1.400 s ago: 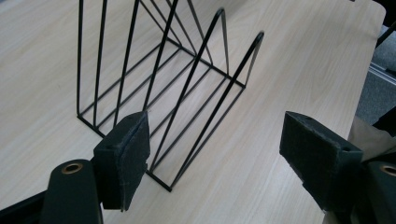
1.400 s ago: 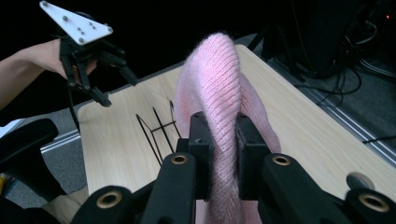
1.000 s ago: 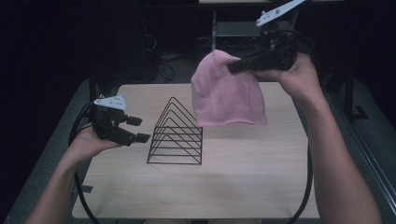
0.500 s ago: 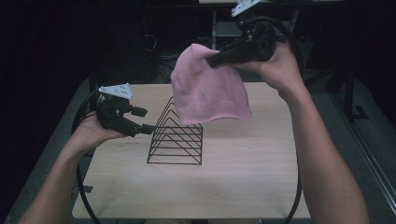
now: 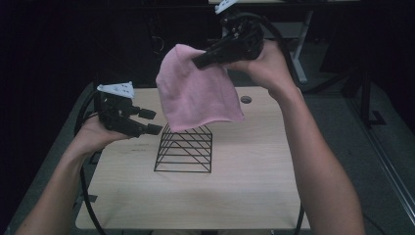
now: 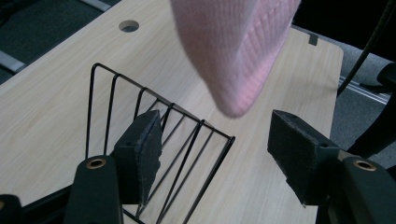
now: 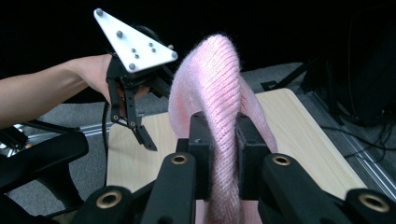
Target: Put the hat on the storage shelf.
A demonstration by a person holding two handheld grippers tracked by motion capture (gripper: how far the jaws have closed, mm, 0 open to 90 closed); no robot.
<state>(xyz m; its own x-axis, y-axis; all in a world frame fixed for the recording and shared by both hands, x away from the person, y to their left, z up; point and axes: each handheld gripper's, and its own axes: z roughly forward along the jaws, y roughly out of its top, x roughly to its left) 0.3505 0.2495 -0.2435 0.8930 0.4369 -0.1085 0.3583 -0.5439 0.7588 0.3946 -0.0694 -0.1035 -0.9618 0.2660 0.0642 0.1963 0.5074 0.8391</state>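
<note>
The right tongs (image 5: 199, 61) pinch a pink knit hat (image 5: 195, 95), which hangs below them over the wire rack (image 5: 184, 148) on the counter (image 5: 254, 186). The left tongs (image 5: 151, 122), jaws apart and empty though just narrowing, sit beside the rack. Since a second ago, the hat has travelled towards the left tongs.
</note>
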